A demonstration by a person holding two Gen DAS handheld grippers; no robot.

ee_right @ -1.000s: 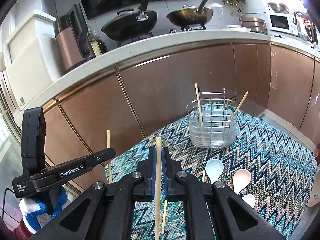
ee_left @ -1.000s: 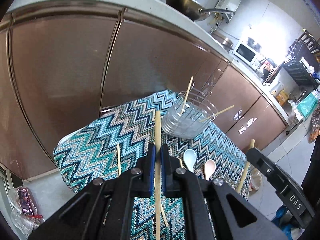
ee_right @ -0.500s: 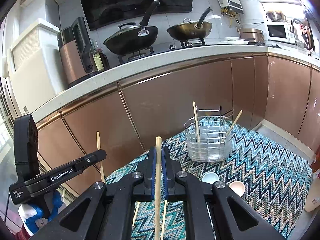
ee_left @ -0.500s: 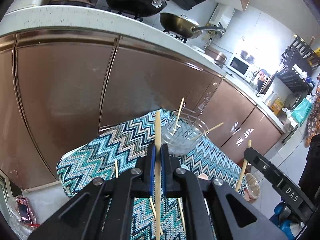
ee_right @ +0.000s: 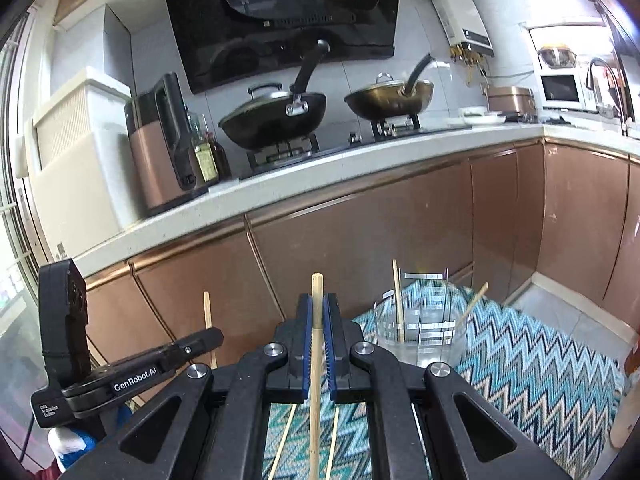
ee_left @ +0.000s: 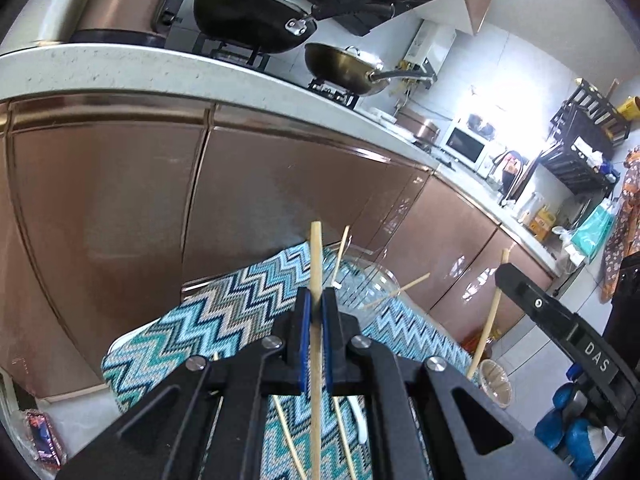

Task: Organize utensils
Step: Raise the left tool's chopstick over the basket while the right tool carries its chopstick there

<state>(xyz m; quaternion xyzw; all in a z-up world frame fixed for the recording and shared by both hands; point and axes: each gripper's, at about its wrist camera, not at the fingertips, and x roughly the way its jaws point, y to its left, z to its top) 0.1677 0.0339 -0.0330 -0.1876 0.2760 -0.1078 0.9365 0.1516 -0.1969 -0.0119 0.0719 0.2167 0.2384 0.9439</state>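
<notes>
The left gripper (ee_left: 316, 304) is clamped on 1 wooden chopstick (ee_left: 316, 264), its long axis running straight up between the blue pads and out past the tips toward 12 o'clock. The right gripper (ee_right: 317, 312) is likewise pinched shut on its own chopstick (ee_right: 317, 296), also pointing to 12. Outward from there, the clear utensil holder (ee_right: 420, 332) (already carrying 2 chopsticks that lean against its rim) stands on the zigzag-patterned table (ee_right: 540, 368). From the right gripper it sits near, at about 1 o'clock; from the left gripper it also lies at 1 o'clock, partly hidden behind the pads. The right hand looks the nearer. Loose chopsticks (ee_right: 282, 444) lie on the cloth below, at 6 o'clock. Each held stick probably needs tipping end-down over the holder's mouth.
</notes>
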